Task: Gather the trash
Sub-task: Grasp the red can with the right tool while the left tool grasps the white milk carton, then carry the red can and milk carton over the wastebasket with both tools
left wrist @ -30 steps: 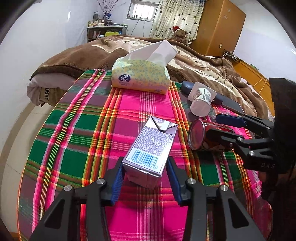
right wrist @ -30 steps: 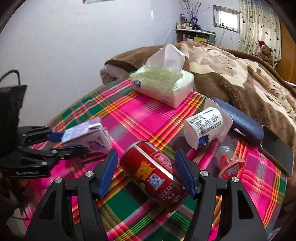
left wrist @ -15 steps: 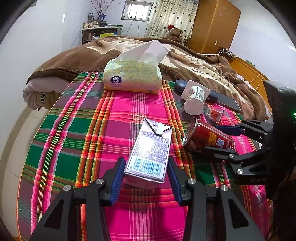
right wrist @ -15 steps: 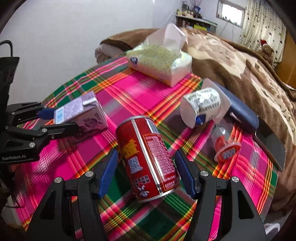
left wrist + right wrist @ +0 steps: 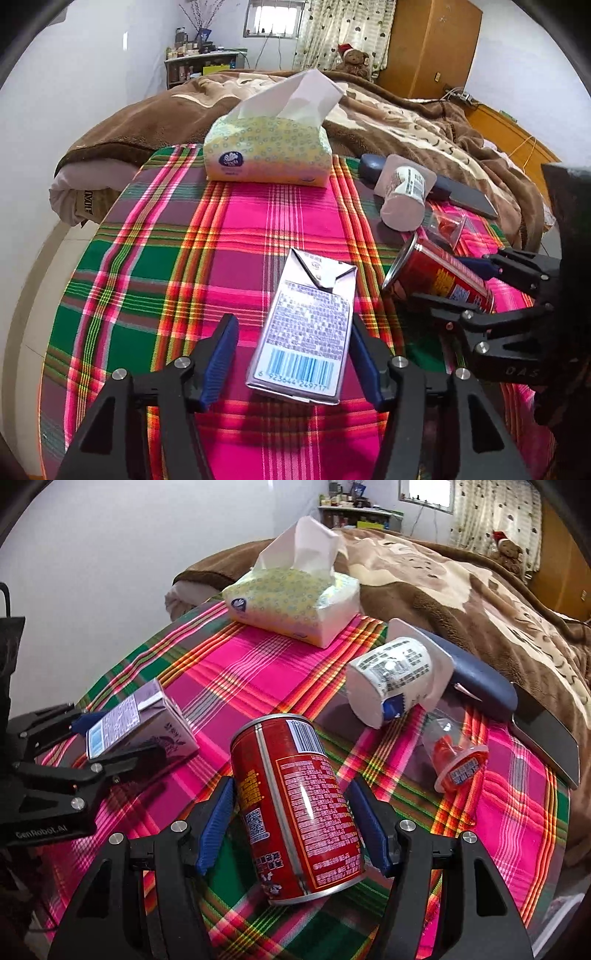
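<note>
Carton and can each sit between a claw on the plaid tabletop.

The purple milk carton [image 5: 308, 332] lies between the left claw [image 5: 291, 363], whose fingers look spread with a gap on one side; the right claw [image 5: 291, 830] clamps the tilted red can [image 5: 295, 805]. Beyond lie a yogurt cup [image 5: 391, 679], jelly cup [image 5: 458, 760] and tissue pack [image 5: 267, 153].

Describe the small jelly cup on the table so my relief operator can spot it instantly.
Start from the yellow-patterned soft pack of tissues at the far edge of the pink and green plaid tablecloth, then move right and nearer, past the white plastic yogurt cup lying on its side. Just beyond it lies the small clear plastic jelly cup, the only see-through item, with red contents and a printed foil lid.
</note>
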`<act>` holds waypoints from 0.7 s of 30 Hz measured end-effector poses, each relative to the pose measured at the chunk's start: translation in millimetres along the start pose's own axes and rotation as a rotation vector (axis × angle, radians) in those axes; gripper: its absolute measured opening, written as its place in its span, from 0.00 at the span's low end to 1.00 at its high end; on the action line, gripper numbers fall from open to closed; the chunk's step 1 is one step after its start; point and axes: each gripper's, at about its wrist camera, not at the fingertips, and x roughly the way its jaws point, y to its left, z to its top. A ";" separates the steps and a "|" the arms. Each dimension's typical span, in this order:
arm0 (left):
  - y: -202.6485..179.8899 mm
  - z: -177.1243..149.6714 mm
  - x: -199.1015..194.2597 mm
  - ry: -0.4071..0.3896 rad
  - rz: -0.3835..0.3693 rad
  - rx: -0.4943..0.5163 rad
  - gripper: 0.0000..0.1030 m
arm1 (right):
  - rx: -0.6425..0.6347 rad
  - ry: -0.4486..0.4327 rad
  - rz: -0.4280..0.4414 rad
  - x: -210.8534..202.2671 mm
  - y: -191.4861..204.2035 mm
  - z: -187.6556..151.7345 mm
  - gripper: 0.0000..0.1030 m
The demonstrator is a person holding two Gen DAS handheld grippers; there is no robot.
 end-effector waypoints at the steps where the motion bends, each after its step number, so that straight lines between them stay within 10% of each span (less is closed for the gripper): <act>1: 0.2 0.1 0.6 0.000 0.003 -0.004 0.57 | 0.010 -0.006 -0.002 -0.5 -0.8 -0.2 0.60; 21: -7.9 -4.5 -8.4 -0.022 -0.002 -0.008 0.38 | 0.130 -0.052 0.001 -9.4 -11.2 -12.4 0.57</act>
